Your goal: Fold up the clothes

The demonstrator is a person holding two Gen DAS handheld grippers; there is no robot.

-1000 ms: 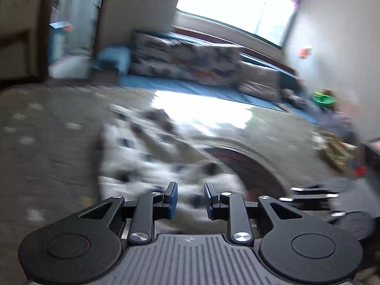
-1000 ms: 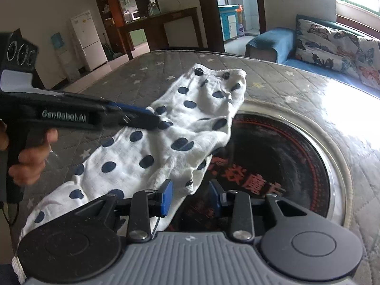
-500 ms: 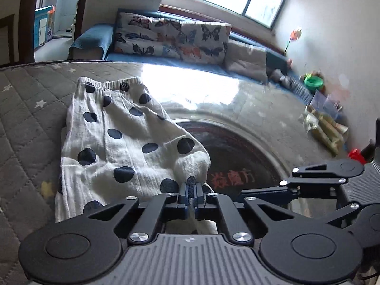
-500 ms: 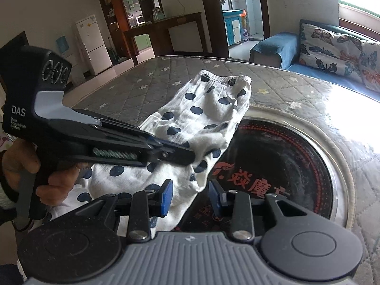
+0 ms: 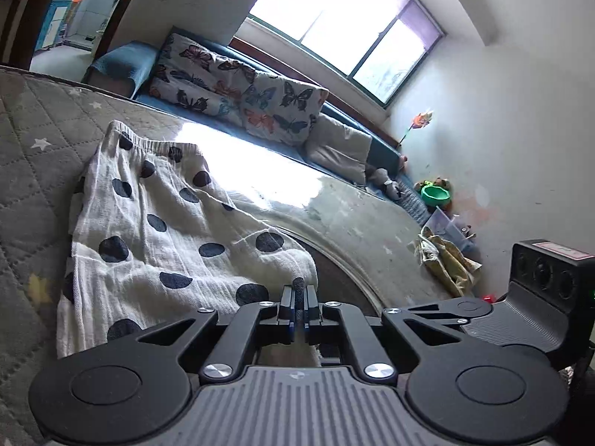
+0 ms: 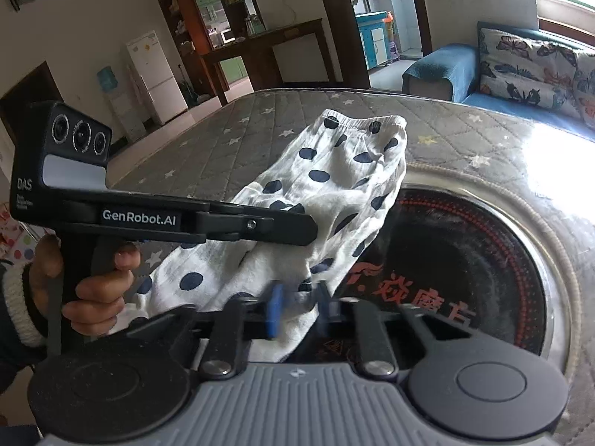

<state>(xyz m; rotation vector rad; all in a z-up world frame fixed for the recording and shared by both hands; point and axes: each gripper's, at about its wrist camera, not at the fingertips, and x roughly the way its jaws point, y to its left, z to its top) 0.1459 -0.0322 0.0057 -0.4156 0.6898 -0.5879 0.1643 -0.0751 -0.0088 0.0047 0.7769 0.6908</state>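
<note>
White trousers with dark blue dots [image 5: 174,230] lie on a grey quilted mattress [image 5: 33,156], waistband at the far end. My left gripper [image 5: 298,297] is shut on a fold of the trousers' near edge and lifts it. In the right wrist view the trousers [image 6: 334,186] rise to the left gripper [image 6: 305,228], which holds them up. My right gripper [image 6: 297,310] is open, its blurred fingers on either side of the hanging cloth.
A round dark emblem with red characters [image 6: 446,260] is set in the mattress beside the trousers. A sofa with butterfly cushions [image 5: 238,85] runs along the far side. A green bowl and toys [image 5: 435,193] sit by the wall.
My left gripper, shut on the trousers' edge, has lifted the cloth off the mattress. My right gripper has moved in so its open fingers straddle the hanging cloth.
</note>
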